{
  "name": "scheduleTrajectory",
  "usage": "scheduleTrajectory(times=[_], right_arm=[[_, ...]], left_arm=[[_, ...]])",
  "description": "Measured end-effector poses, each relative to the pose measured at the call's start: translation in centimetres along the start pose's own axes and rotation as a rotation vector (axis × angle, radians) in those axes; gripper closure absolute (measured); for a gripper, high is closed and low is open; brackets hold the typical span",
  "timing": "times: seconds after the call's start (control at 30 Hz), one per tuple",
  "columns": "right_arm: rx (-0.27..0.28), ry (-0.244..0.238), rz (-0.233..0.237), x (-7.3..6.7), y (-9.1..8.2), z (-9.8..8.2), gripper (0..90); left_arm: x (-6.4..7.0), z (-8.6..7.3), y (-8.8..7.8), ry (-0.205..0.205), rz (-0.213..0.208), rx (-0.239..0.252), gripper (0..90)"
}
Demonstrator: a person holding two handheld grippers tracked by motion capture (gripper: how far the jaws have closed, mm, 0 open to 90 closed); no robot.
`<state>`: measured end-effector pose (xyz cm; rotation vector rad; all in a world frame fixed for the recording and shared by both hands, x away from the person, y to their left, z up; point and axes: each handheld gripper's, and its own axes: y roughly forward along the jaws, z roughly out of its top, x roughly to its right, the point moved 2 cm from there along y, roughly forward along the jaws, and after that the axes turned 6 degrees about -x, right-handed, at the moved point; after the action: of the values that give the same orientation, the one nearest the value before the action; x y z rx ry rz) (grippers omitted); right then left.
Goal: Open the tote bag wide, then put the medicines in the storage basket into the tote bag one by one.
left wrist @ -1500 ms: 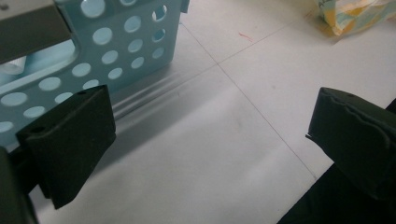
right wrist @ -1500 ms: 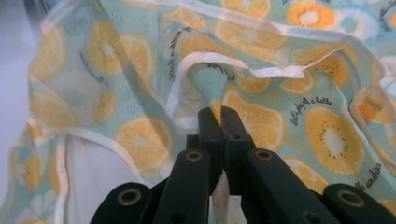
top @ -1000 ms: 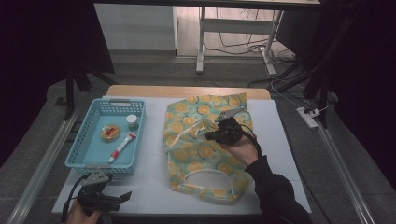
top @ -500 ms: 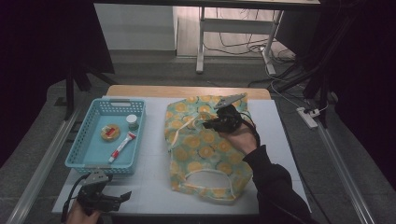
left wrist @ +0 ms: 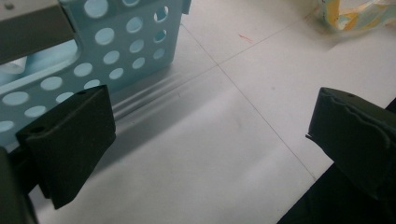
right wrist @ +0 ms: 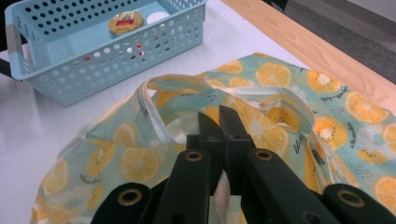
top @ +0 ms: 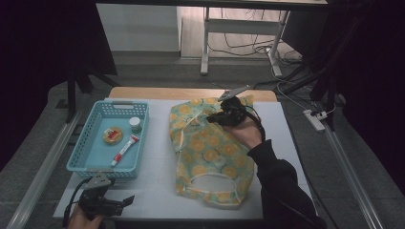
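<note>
Though pinched, bag strap [right wrist: 223, 189] between right fingers [right wrist: 233, 126]

high view: fixed above near table edge, facing forward-down, far | left gripper view: low, close over white table [left wrist: 224, 154] beside blue basket [left wrist: 116, 51] | right gripper view: close over fruit-print cloth [right wrist: 280, 107], facing basket | shared: basket, cloth
</note>
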<state>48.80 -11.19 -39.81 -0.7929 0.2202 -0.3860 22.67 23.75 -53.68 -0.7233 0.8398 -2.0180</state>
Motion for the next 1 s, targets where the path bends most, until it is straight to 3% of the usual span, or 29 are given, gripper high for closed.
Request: scheduleTrajectory(times=[0.57, 1.0], right_arm=[[0.023, -0.008, -0.017, 0.5, -0.5, 1.4, 90.0], [0.028, -0.011, -0.002, 0.5, -0.3, 1.1, 90.0]], left_arm=[[0.0, 0.0, 0.0, -0.003, -0.002, 0.003, 0.5], [-0.3, -0.1, -0.2, -0.030, -0.011, 0.019, 0.0]])
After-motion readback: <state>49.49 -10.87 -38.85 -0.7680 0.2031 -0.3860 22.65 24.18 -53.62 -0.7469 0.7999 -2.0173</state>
